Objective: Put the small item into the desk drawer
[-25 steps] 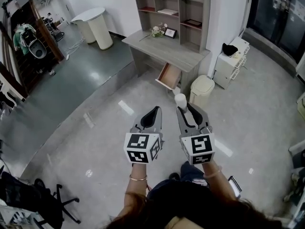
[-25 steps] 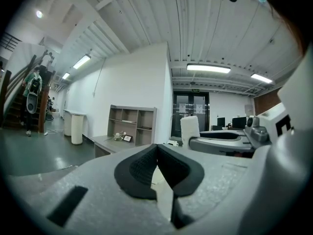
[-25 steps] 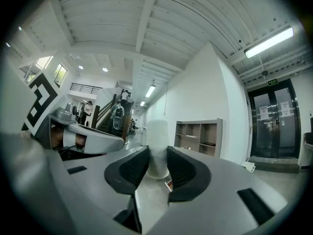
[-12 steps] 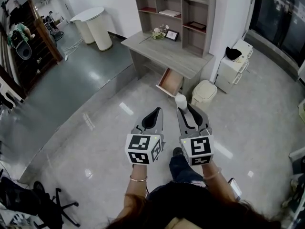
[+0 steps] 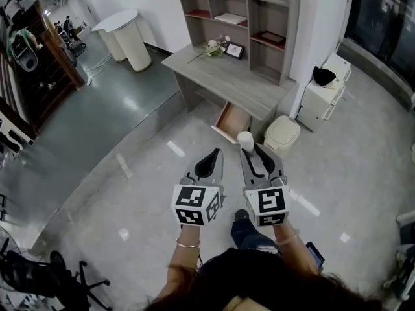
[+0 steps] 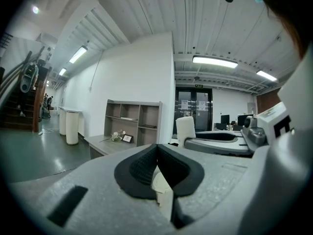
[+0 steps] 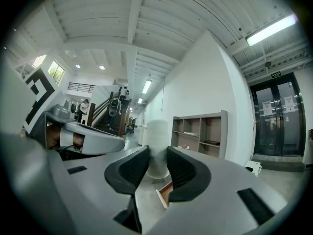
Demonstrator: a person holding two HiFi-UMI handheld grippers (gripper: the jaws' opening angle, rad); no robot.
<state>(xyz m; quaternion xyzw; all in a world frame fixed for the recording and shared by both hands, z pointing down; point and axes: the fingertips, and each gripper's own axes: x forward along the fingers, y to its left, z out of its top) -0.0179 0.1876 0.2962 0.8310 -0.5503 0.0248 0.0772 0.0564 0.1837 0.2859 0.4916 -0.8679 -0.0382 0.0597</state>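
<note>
Right gripper (image 5: pixel 250 153): clenched on the small item (image 5: pixel 245 140), a white cylinder that stands upright between the two dark pads (image 7: pixel 132 168), with its top rising above them. In the right gripper view the pads press on both sides of the cylinder's lower part.

Left gripper (image 5: pixel 210 157): jaws drawn together, pads meeting edge to edge, nothing between them. It is held level just beside the right gripper, on its left, the two not touching.

Both grippers are carried out in front of the person over a pale glossy floor (image 5: pixel 149 193), and both point towards the desk.

Desk drawer (image 5: pixel 231 122): pulled out and open under the right part of the worktop (image 5: pixel 240 83). Its inside shows a reddish-brown bottom; what it contains cannot be made out. The small item is well apart from the drawer and has not been put in.

The grey worktop stands against the white wall and carries a shelf unit (image 5: pixel 243 11) at its back. A spray of flowers (image 5: pixel 213 46) and a small picture frame (image 5: pixel 233 49) lie side by side on it.

A cream lidded bin (image 5: pixel 283 135) stands on the floor just beside the open drawer, on its right. A low white cabinet (image 5: pixel 322 99) stands further right, with a black object (image 5: pixel 322 76) on top.
</note>
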